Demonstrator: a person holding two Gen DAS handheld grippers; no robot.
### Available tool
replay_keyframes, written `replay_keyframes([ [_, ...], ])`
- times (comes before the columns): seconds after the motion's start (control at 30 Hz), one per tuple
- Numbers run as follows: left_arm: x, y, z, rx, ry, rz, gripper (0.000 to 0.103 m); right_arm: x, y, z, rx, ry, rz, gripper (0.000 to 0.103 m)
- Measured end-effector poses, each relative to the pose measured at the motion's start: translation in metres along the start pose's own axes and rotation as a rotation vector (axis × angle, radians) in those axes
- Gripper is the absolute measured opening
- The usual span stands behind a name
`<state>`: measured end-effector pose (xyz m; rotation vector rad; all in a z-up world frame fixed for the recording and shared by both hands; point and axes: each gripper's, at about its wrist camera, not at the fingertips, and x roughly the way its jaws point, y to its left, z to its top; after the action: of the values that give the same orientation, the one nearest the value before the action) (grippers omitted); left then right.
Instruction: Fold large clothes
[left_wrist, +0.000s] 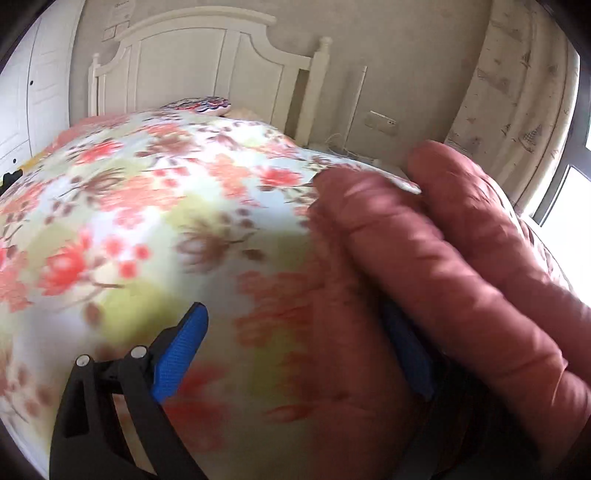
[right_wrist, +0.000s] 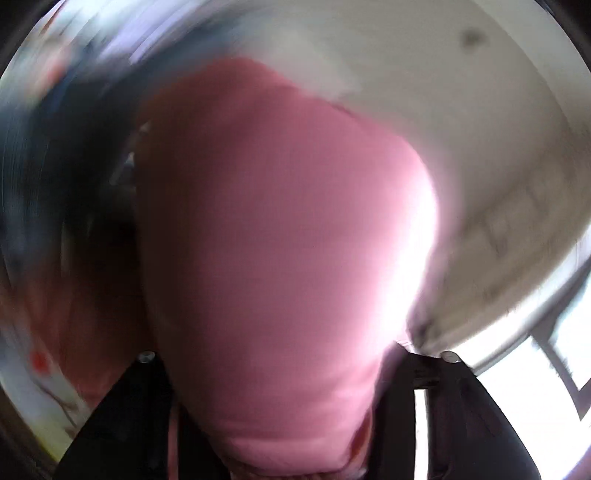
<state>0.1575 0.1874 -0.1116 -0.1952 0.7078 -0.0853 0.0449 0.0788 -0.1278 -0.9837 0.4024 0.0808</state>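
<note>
Right now the pink coat (left_wrist: 461, 266) lies on the flowery bed cover (left_wrist: 147, 206), puffy and thick, on the right side of my left view. It looks like a padded sleeve or edge, all in soft rolls.

My left gripper (left_wrist: 295, 354) is wide open. One blue finger (left_wrist: 181, 350) sticks out over the bed cover and holds nothing. The other blue finger (left_wrist: 410, 354) is partly tucked against the coat, which touches it and spills over it.

In my right view the coat (right_wrist: 280, 240) fills nearly all I can see, very close and blurry. It seems to hang from my right gripper (right_wrist: 291, 435), bunched between the black arms. I cannot see the finger tips, so I cannot tell if that gripper is pinched shut on it.

I think I am lifting one side over to make a fold. To do it well, I should grab a thick bit with the left too, pull both sides level, then lay the coat down flat and slow, so the puffy stuff does not slide off.

Behind the bed stands a white headboard (left_wrist: 207, 66).
</note>
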Motion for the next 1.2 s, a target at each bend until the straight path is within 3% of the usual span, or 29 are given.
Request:
replay_keyframes([
  [0.03, -0.004, 0.009, 0.001, -0.014, -0.001, 0.008, 0.094, 0.003, 0.018, -0.006, -0.067, -0.012, -0.055, 0.048],
  [0.13, -0.026, 0.037, 0.01, -0.092, -0.059, 0.102, 0.094, 0.005, 0.017, -0.012, -0.058, -0.018, -0.027, 0.049],
  [0.17, -0.037, 0.044, 0.017, -0.132, -0.089, 0.098, 0.094, 0.007, 0.018, -0.014, -0.072, -0.011, -0.033, 0.049],
  [0.27, -0.067, 0.035, 0.041, -0.139, -0.163, 0.013, 0.094, 0.007, 0.025, -0.018, -0.095, -0.015, -0.053, 0.051],
  [0.37, -0.082, -0.009, 0.07, -0.008, -0.175, -0.105, 0.098, 0.007, 0.03, -0.023, -0.114, -0.028, -0.071, 0.051],
  [0.47, -0.073, -0.074, 0.094, 0.195, -0.087, -0.225, 0.101, 0.008, 0.033, -0.031, -0.132, -0.052, -0.087, 0.052],
  [0.53, -0.052, -0.111, 0.102, 0.292, -0.001, -0.242, 0.101, 0.003, 0.044, -0.038, -0.144, -0.063, -0.101, 0.053],
  [0.67, 0.004, -0.153, 0.102, 0.393, 0.157, -0.194, 0.101, 0.002, 0.048, -0.05, -0.15, -0.088, -0.117, 0.053],
  [0.77, 0.05, -0.157, 0.083, 0.47, 0.236, -0.073, 0.101, 0.002, 0.047, -0.061, -0.139, -0.107, -0.118, 0.054],
  [0.83, 0.07, -0.139, 0.074, 0.439, 0.268, -0.118, 0.101, 0.001, 0.047, -0.069, -0.139, -0.12, -0.121, 0.054],
  [0.93, 0.082, -0.102, 0.065, 0.307, 0.28, -0.207, 0.101, -0.003, 0.051, -0.081, -0.179, -0.14, -0.115, 0.055],
  [1.03, 0.072, -0.097, 0.053, 0.334, 0.197, -0.173, 0.101, -0.016, 0.049, -0.099, -0.207, -0.166, -0.077, 0.059],
  [1.07, 0.069, -0.098, 0.049, 0.343, 0.17, -0.159, 0.101, -0.024, 0.044, -0.106, -0.19, -0.179, -0.039, 0.064],
  [1.1, 0.067, -0.099, 0.047, 0.346, 0.151, -0.151, 0.101, -0.035, 0.034, -0.114, -0.15, -0.203, 0.026, 0.074],
  [1.13, 0.063, -0.098, 0.046, 0.338, 0.131, -0.15, 0.101, -0.043, 0.025, -0.119, -0.112, -0.222, 0.078, 0.076],
  [1.2, 0.063, -0.095, 0.047, 0.319, 0.118, -0.161, 0.101, -0.061, -0.005, -0.134, 0.01, -0.255, 0.268, 0.077],
])
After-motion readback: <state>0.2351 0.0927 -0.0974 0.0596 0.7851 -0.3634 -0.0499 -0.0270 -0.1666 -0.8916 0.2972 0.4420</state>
